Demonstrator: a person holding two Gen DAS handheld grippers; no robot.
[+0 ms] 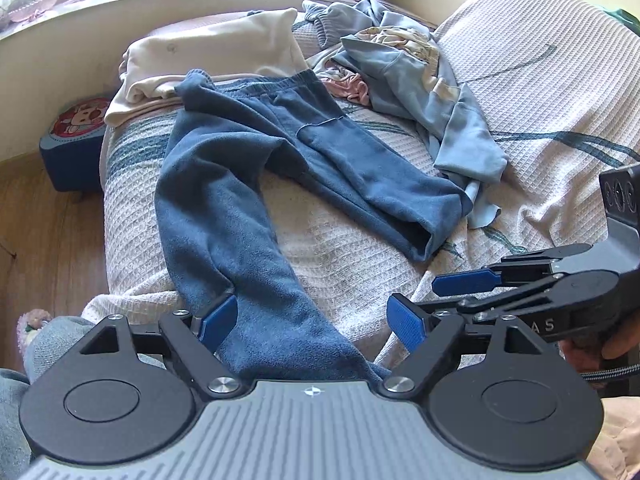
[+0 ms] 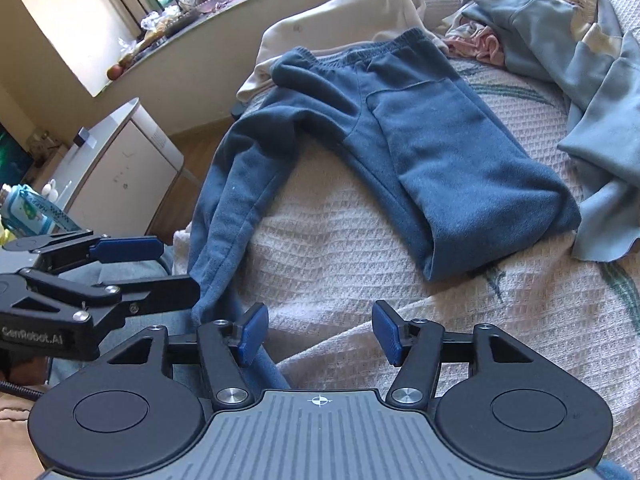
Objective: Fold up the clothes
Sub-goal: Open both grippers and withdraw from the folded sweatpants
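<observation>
Left wrist view: blue trousers [image 1: 256, 168] lie spread for folding on a bed [image 1: 540, 92]; left gripper [image 1: 308, 324] straddles one leg's cuff at 6 o'clock, jaws apart, right gripper [image 2: 316, 332] likewise apart.

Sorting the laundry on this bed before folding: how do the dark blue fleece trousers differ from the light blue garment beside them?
The dark blue fleece trousers lie spread flat, legs apart; the light blue garment is crumpled in a heap with other clothes. The trousers look thick and fuzzy; the light blue garment looks smoother and paler. One trouser leg runs toward the cameras; the garment lies farther off. Both rest on the waffle-weave bedspread.
</observation>
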